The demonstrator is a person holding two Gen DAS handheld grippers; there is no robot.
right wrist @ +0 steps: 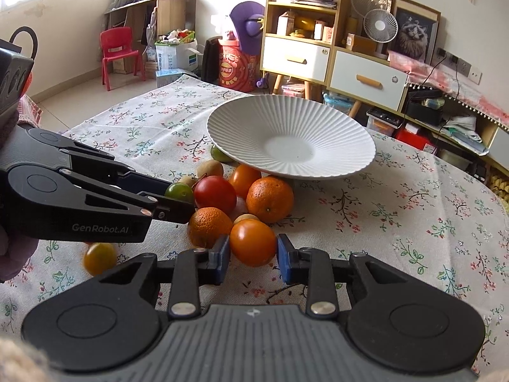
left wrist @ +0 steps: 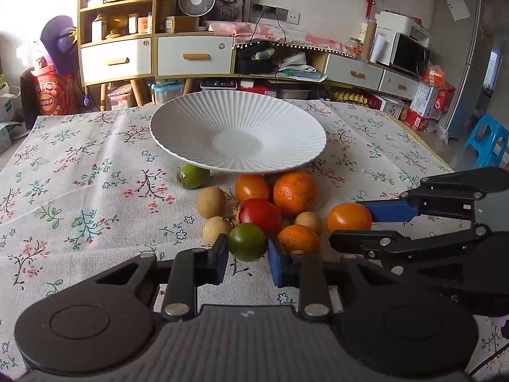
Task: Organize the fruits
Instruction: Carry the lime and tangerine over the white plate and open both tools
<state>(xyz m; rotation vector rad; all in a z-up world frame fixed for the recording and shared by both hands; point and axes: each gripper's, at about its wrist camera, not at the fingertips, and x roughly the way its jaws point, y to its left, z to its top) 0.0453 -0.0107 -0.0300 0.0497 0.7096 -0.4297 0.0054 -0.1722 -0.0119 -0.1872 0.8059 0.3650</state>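
A desk covered with a pale woven cloth (left wrist: 79, 165) printed with small flowers and branches holds a heap of small round fruits and a wide white plate (left wrist: 238, 132). The plate is shallow and round, its glossy surface ribbed with fine lines fanning out from a smooth flat centre; nothing lies in it.

The fruits cluster on the cloth just in front of the plate, most touching one another. At the heap's middle is a smooth, shiny red tomato (left wrist: 260, 215). Behind it sit a smooth orange tomato (left wrist: 252, 187) and a large mandarin (left wrist: 294, 193) with dimpled peel. A smaller dimpled mandarin (left wrist: 298, 238) lies at the front. Three matte tan fruits (left wrist: 211, 202) with dull, round skins sit around the edges. A green lime-like fruit (left wrist: 192, 175) lies partly under the plate's rim.

The left claw (left wrist: 248, 256), black plastic with blue rubber pads, is closed on a smooth green tomato (left wrist: 247, 242) at the near edge of the heap, one pad pressing each side.

The right claw (right wrist: 253, 254), of the same make, is closed on a glossy orange tomato (right wrist: 253, 242) at the right side of the heap, its pads against both flanks. This tomato rests beside the small mandarin.

In the right wrist view, a small yellow-orange tomato (right wrist: 100, 258) lies apart on the cloth, under the left claw's body and blurred.

Behind the desk stand wooden shelves with white drawers (left wrist: 116, 60), and a small white fan (left wrist: 196, 0).
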